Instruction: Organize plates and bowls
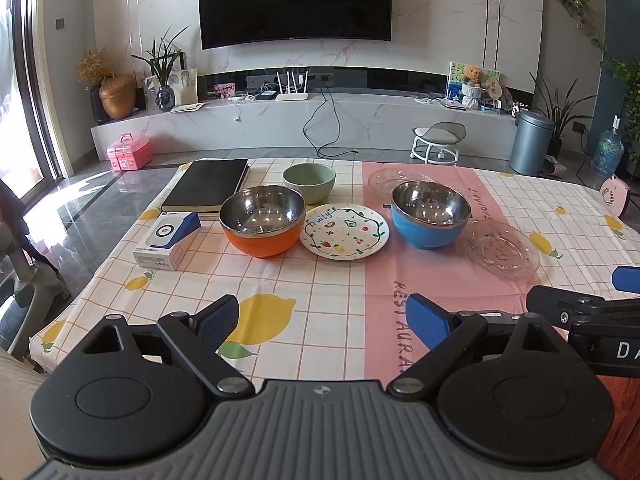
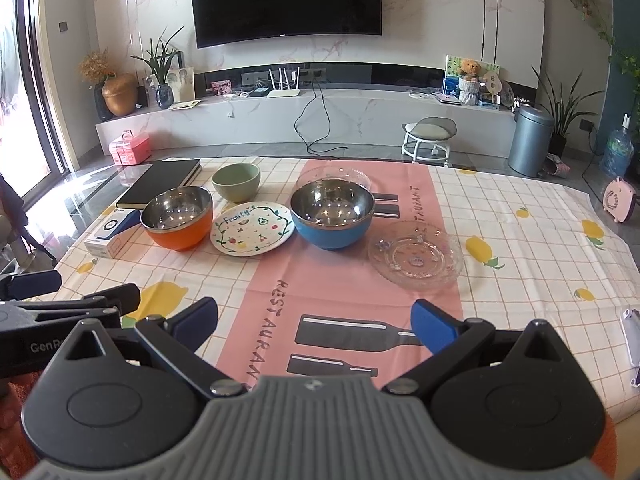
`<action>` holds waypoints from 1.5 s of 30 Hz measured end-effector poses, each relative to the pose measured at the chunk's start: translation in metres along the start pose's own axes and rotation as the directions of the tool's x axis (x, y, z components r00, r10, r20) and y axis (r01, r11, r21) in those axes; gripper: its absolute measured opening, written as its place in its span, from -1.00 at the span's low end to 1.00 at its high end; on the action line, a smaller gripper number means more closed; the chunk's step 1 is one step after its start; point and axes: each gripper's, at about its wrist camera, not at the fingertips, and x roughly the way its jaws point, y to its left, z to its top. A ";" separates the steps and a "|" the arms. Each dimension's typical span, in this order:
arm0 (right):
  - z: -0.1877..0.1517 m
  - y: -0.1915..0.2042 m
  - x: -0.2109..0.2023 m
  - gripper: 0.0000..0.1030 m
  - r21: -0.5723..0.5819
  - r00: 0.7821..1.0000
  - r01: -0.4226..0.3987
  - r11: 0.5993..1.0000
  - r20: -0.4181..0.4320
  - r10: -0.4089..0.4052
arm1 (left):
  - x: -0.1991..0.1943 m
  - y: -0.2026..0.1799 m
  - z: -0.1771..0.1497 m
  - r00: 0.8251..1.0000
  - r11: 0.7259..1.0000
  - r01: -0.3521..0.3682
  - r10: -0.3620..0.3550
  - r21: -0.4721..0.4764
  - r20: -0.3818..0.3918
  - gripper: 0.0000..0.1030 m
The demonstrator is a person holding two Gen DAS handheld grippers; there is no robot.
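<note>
On the tablecloth stand an orange steel-lined bowl point(image 1: 262, 226) point(image 2: 178, 216), a blue steel-lined bowl point(image 1: 430, 214) point(image 2: 332, 214) and a pale green bowl point(image 1: 309, 182) point(image 2: 236, 182) behind them. A white fruit-patterned plate point(image 1: 344, 231) point(image 2: 252, 229) lies between the two steel bowls. One clear glass plate point(image 1: 502, 249) point(image 2: 416, 255) lies right of the blue bowl, another point(image 1: 396, 180) point(image 2: 334, 174) behind it. My left gripper point(image 1: 320, 322) and right gripper point(image 2: 316, 326) both hover open and empty over the near table, well short of the dishes.
A black notebook point(image 1: 208, 184) and a white-blue box point(image 1: 168, 240) sit at the table's left. A pink fan point(image 2: 618, 200) sits at the far right edge. Beyond the table are a stool point(image 1: 438, 140), a bin point(image 1: 530, 142) and the TV bench.
</note>
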 end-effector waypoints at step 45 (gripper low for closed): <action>0.000 0.005 -0.003 0.95 -0.028 1.000 0.004 1.000 0.002 -0.004 | -0.002 -0.001 -0.001 1.000 1.000 0.004 -0.004 -0.006 -0.002 1.00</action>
